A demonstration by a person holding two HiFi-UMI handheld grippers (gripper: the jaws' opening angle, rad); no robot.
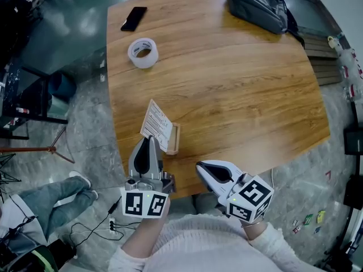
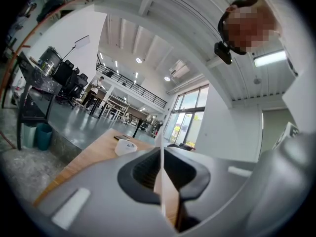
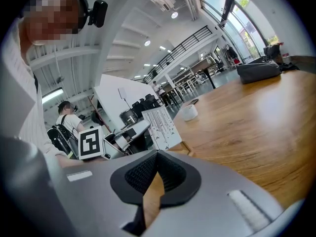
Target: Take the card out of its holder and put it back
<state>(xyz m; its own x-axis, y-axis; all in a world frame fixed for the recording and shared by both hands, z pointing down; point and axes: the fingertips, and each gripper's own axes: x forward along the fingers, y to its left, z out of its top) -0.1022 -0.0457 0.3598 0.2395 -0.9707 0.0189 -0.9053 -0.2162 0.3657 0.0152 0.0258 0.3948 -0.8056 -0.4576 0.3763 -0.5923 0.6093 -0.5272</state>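
My left gripper (image 1: 149,140) is shut on the lower edge of the white printed card (image 1: 156,122), which stands tilted near the table's front edge. In the left gripper view the card (image 2: 161,147) shows edge-on, pinched between the dark pads of that gripper (image 2: 162,168). The small wooden holder (image 1: 173,139) lies just right of the card; whether the card sits in its slot I cannot tell. My right gripper (image 1: 200,166) hovers at the table's front edge, right of the holder, shut and empty. In its own view that gripper (image 3: 157,156) faces the card (image 3: 160,126) and holder (image 3: 184,152).
A roll of tape (image 1: 142,52) and a black phone (image 1: 134,18) lie at the far left of the wooden table (image 1: 238,89). A dark bag (image 1: 258,5) rests at the far right corner. A person's legs (image 1: 51,194) are on the floor to the left.
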